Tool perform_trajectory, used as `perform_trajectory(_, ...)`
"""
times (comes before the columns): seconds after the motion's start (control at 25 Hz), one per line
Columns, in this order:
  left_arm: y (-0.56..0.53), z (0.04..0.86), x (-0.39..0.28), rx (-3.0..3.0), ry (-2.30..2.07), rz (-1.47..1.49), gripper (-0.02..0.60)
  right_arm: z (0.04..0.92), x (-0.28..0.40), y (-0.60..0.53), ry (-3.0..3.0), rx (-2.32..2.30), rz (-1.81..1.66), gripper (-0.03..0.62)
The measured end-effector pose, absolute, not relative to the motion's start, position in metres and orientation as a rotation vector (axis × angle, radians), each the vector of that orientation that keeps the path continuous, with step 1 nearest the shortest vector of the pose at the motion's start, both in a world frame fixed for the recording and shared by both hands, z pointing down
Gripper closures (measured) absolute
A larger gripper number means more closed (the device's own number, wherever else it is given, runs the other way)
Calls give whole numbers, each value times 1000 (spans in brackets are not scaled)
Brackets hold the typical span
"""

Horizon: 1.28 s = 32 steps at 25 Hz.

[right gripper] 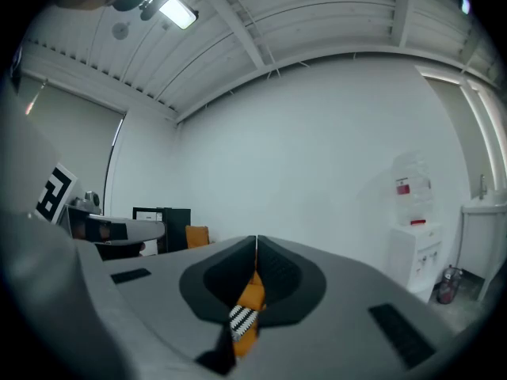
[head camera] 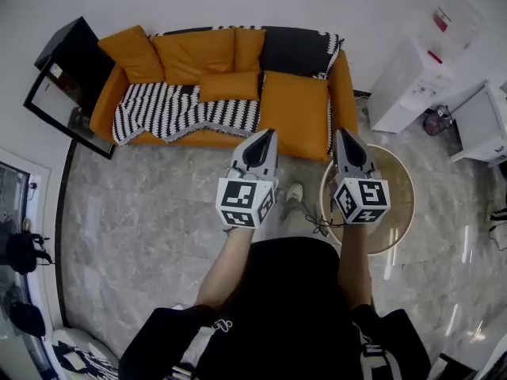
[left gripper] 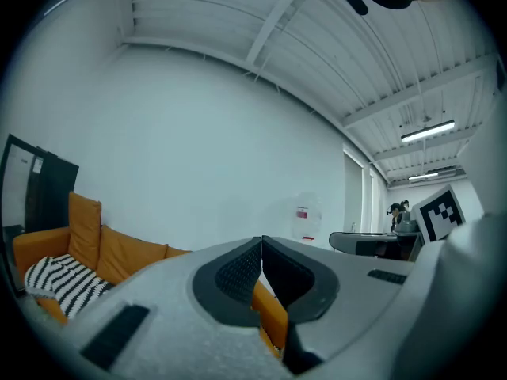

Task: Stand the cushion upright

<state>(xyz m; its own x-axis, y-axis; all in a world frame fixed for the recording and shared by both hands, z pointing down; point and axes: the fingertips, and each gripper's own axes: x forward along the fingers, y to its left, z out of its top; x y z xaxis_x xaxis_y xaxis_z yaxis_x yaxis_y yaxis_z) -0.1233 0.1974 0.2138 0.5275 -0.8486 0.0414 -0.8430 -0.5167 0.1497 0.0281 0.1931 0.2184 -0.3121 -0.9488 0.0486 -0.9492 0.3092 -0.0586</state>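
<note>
Orange cushion lying flat on a sofa seat, with both grippers closed and empty in front of it.

The cushion [head camera: 230, 85] is at 12 o'clock in the head view, flat on the orange sofa [head camera: 344, 85], its near edge touching a striped blanket [head camera: 158, 109]. The left gripper [head camera: 268, 135] and right gripper [head camera: 341, 134] sit near centre, level and aimed at the sofa but well short of it, each with jaws pressed together on nothing. Likely risks: the soft cushion could fold under a one-corner pinch and flop back down, or a jaw could snag the blanket and drag it. The floor [head camera: 142, 212] is grey marble. A round table [head camera: 400, 204] stands at 4 o'clock, a white cabinet [head camera: 404, 85] at 2, and a black cabinet [head camera: 75, 54] at 10, against white walls.
</note>
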Motion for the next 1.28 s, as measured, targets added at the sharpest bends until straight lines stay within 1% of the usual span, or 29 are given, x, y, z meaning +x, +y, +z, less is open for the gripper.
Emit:
perform_trajectory(0.32, 64, 232, -81, 2549, -1472, 39, 571, 242, 72, 51, -2540, 1809, 273, 583)
perform_trajectory(0.64, -45, 270, -43, 2481, -1453, 184, 571, 292, 113, -62, -2496, 1779, 436, 583)
perform_trajectory(0.88, -83, 290, -33, 2441, -1463, 248, 571, 312, 132, -102, -2481, 1750, 493, 583)
perform_trajectory(1.28, -110, 358, -65, 2321, -1434, 417, 572, 380, 136, -110, -2342, 1748, 673, 583)
